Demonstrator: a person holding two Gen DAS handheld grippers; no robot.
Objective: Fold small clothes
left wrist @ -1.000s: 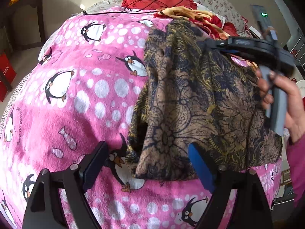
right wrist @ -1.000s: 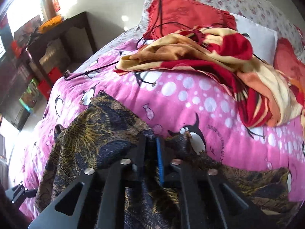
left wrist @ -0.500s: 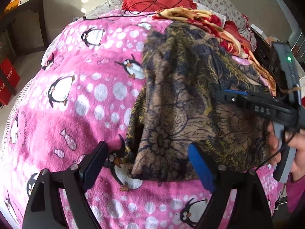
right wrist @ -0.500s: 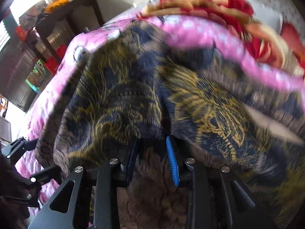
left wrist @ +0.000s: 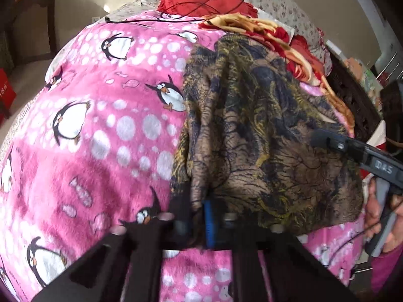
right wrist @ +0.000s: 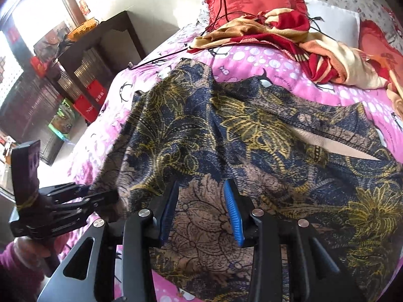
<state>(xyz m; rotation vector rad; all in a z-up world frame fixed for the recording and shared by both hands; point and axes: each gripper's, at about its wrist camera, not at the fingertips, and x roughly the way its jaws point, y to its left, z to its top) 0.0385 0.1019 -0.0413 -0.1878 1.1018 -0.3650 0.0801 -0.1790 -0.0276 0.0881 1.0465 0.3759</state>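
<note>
Here the left gripper (left wrist: pixel 199 210) pinches the near-left edge of the patterned garment (left wrist: pixel 257 125) spread on the pink blanket (left wrist: pixel 105 136), while the right gripper (right wrist: pixel 201 209) hovers parted above it, so a one-sided pull could bunch the thin cloth.

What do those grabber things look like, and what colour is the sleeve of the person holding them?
Each gripper is a black metal frame with triangular cut-outs and silver bolt heads. The right gripper has ribbed blue pads inside its fingers; the left gripper shows one blue pad too. Seen from the left wrist camera, the right one carries white lettering that looks like "DAS" and a grey handle. The sleeves are magenta-pink.
</note>
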